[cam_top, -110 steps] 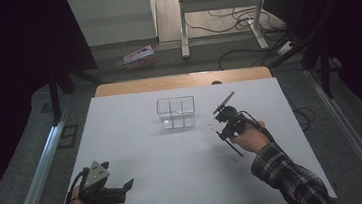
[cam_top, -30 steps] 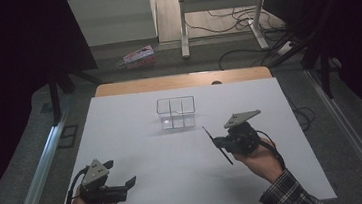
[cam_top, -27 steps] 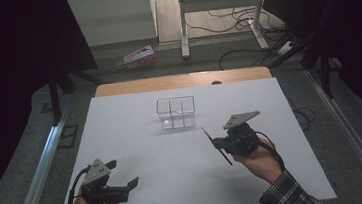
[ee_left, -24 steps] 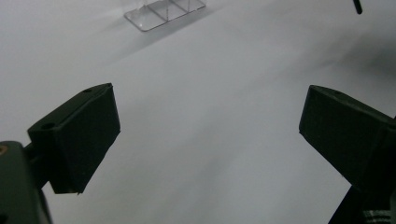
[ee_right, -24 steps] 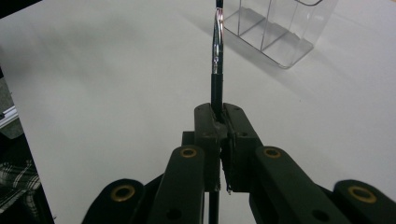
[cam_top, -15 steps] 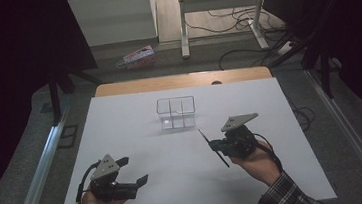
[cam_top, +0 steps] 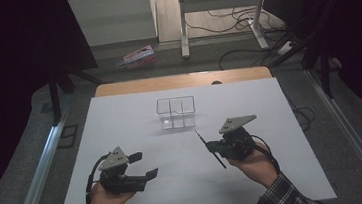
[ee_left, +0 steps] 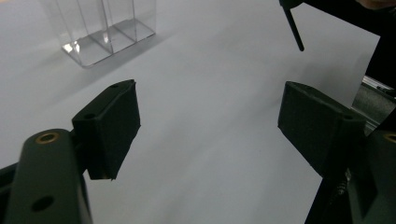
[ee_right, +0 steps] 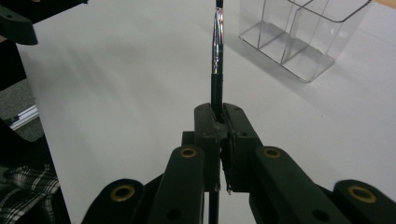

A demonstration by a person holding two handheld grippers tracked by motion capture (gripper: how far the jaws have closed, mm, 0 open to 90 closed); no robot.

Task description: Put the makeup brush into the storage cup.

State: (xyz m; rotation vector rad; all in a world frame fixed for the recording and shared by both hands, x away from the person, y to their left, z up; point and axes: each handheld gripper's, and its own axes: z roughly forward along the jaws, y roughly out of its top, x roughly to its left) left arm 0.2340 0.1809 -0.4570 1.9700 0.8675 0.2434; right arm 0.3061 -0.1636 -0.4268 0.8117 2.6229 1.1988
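Note:
A slim black pen with a shiny band is clamped in my right gripper, which is shut on it above the white table at right of centre; the pen slants towards the far left. My left gripper hovers near the front left, open, and its jaws have just been closing with nothing between them. A clear divided box stands empty in the middle of the table, beyond both grippers. The same box sits just right of the pen's far end in the right gripper view.
The white table top ends in a wooden strip at the back. Metal rails run along both sides. A pink packet and cables lie on the floor beyond.
My left gripper has moved forward and to the right over the table, and its jaws stand a little narrower. The right gripper with the pen has hardly shifted.

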